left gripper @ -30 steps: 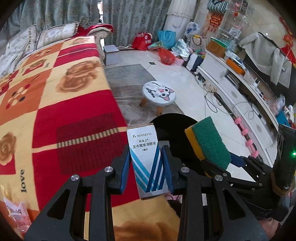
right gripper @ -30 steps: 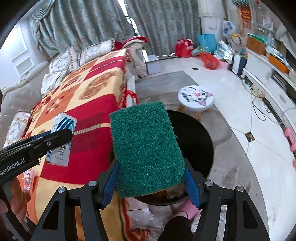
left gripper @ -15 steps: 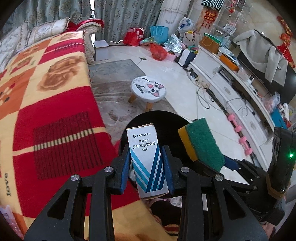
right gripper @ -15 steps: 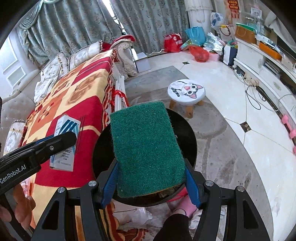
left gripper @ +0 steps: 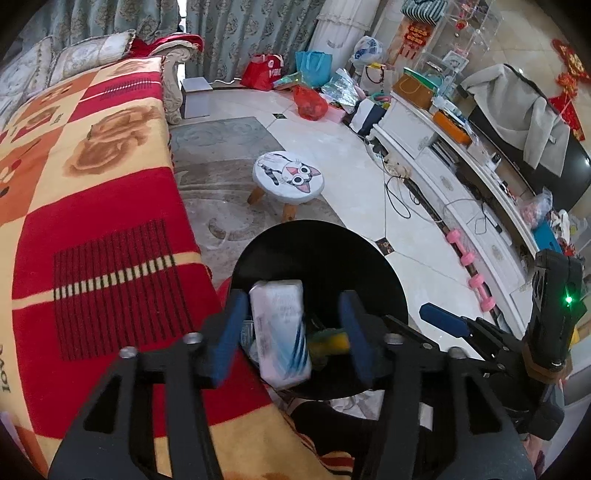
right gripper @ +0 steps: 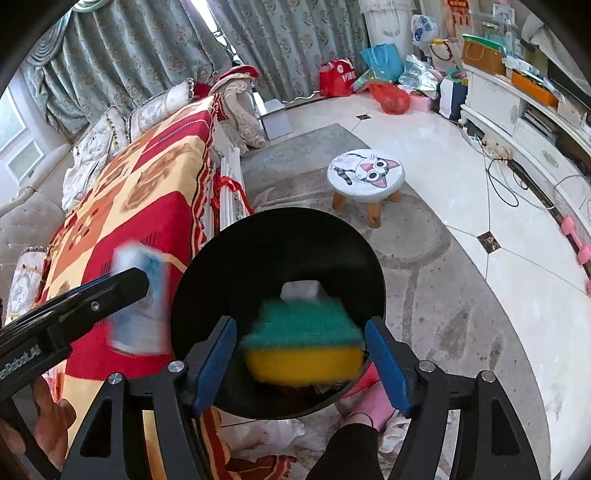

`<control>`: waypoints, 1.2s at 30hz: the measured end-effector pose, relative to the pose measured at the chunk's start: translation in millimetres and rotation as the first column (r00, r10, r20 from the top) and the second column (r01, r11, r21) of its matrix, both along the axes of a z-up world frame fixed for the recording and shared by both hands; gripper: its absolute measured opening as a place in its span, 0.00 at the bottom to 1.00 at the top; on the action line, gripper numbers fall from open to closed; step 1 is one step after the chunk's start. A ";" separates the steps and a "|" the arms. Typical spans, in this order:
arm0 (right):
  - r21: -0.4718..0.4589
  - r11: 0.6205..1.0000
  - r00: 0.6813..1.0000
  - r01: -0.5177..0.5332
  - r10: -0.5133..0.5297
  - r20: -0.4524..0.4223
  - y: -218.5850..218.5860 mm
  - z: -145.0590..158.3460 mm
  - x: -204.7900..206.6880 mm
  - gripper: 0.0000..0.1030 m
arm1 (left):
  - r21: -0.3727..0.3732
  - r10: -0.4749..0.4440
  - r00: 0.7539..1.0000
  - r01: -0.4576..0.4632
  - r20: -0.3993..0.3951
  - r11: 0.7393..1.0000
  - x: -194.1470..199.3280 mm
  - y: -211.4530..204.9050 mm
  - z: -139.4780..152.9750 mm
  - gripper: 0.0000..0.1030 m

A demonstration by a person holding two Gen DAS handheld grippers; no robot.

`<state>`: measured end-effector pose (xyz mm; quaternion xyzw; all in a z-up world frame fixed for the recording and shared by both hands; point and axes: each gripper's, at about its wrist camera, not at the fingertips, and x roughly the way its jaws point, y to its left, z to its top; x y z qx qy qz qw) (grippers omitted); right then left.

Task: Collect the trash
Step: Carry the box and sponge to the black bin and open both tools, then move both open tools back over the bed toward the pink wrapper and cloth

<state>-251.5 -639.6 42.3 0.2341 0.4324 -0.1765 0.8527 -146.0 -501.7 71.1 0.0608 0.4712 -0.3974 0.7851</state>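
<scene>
Both grippers spread wide over the black bin (left gripper: 321, 258): left gripper (left gripper: 291, 332) frees the blurred medicine box (left gripper: 280, 332), right gripper (right gripper: 303, 362) frees the sponge (right gripper: 303, 343), both above the bin's mouth.

A small round stool (left gripper: 288, 180) with a cartoon cat on its white seat stood on a worn grey rug (left gripper: 221, 147), and the rest of the room lay around it. Left of the stool ran a sofa under a red, orange and yellow checked blanket (left gripper: 92, 192), with pale cushions (right gripper: 107, 133) at its far end. Beyond the stool hung patterned grey-green curtains (left gripper: 236, 33) — daylight showed at a window (right gripper: 14, 133) past the sofa. Right of the stool, pale glossy floor tiles (left gripper: 417, 236) reached a long white cabinet (left gripper: 454, 177). Red and blue bags (left gripper: 291, 70) sat on the floor by the curtains.
</scene>
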 end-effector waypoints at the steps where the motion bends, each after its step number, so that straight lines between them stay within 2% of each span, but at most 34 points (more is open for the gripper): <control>1: 0.003 1.000 1.000 0.005 -0.005 0.001 0.0 0.2 -1.1 0.69 | -0.002 0.005 1.000 -0.005 -0.003 1.000 0.5 2.7 0.9 0.53; 4: 0.023 1.000 1.000 0.005 -0.005 0.004 1.7 0.3 -1.1 0.70 | 0.004 0.027 1.000 -0.027 0.003 1.000 1.4 10.5 3.6 0.53; 21: -0.023 0.996 0.996 -0.090 0.091 0.014 48.3 16.9 11.1 0.70 | 0.048 0.156 0.986 -0.160 0.066 0.986 1.2 75.7 14.9 0.53; 28: -0.036 0.984 0.984 -0.177 0.178 0.025 87.4 26.0 24.3 0.70 | 0.071 0.211 0.974 -0.217 0.082 0.974 -0.2 117.8 17.1 0.53; 36: -0.001 0.951 0.951 -0.308 0.308 0.024 148.0 19.3 45.3 0.70 | 0.098 0.296 0.950 -0.305 0.100 0.947 -2.5 182.5 20.7 0.53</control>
